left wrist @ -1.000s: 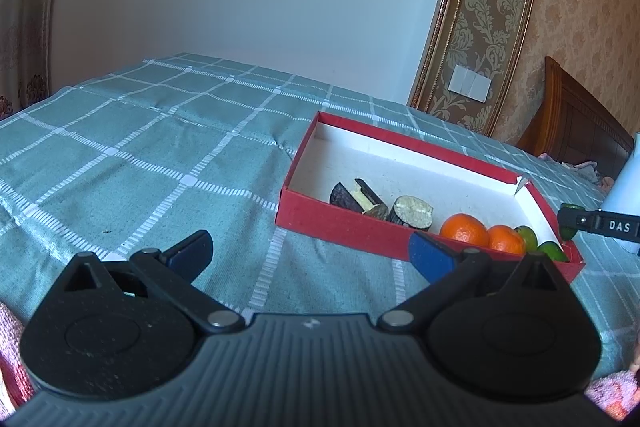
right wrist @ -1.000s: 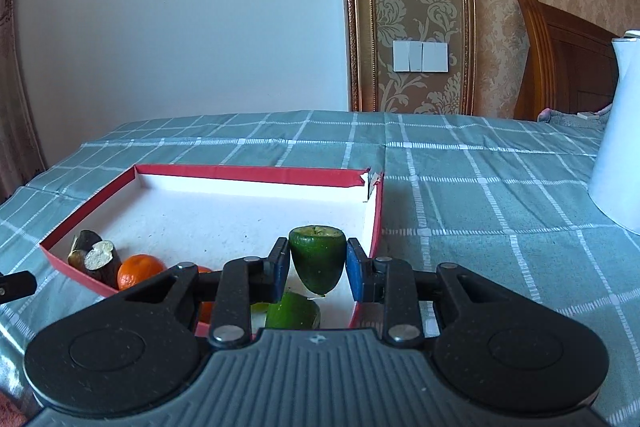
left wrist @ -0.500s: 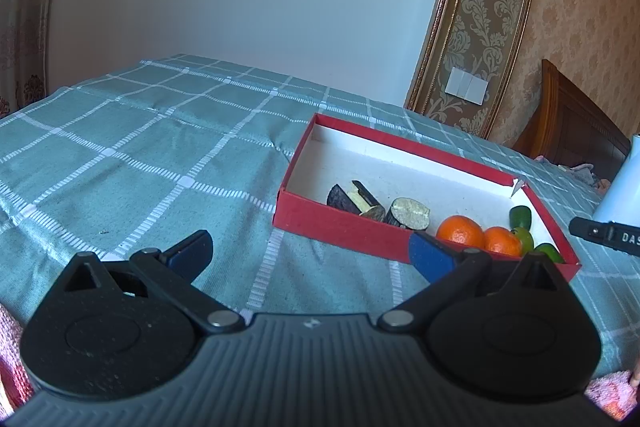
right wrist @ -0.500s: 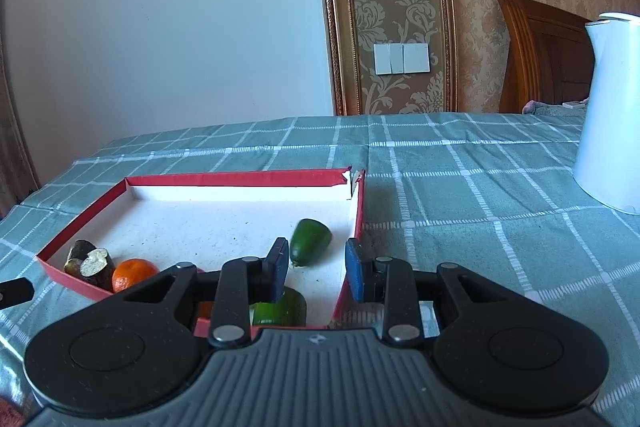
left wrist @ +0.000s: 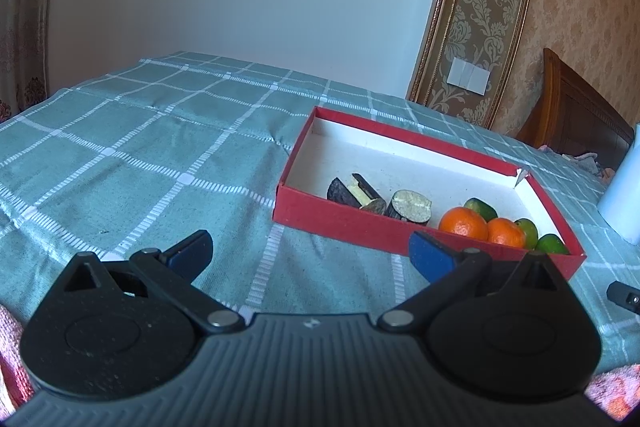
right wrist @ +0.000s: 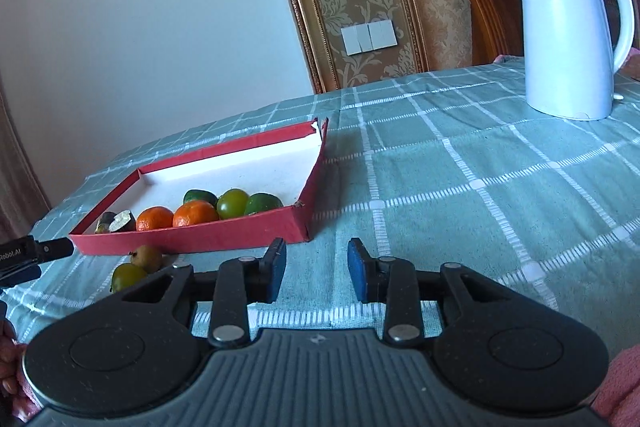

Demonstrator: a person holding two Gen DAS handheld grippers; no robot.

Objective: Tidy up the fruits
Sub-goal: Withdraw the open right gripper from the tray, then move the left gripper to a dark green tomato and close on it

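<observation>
A red box (left wrist: pixel 344 223) with a white inside lies on the green checked cloth; it also shows in the right wrist view (right wrist: pixel 192 239). In it lie dark cut pieces (left wrist: pixel 412 207), two oranges (left wrist: pixel 464 225) (right wrist: pixel 196 213) and several green fruits (right wrist: pixel 232 203). Two small fruits (right wrist: pixel 138 265) lie on the cloth outside the box's near wall. My left gripper (left wrist: pixel 310 253) is open and empty, in front of the box. My right gripper (right wrist: pixel 316 269) is open and empty, low over the cloth, right of the box's corner.
A white electric kettle (right wrist: pixel 568 35) stands at the back right of the table. A wooden headboard (left wrist: pixel 576 119) and a wall with light switches (right wrist: pixel 368 37) lie behind. The left gripper's tip (right wrist: pixel 36 251) shows at the left edge of the right wrist view.
My right gripper let go of the green fruit into the box, opened, and pulled back and to the right. The left gripper barely moved.
</observation>
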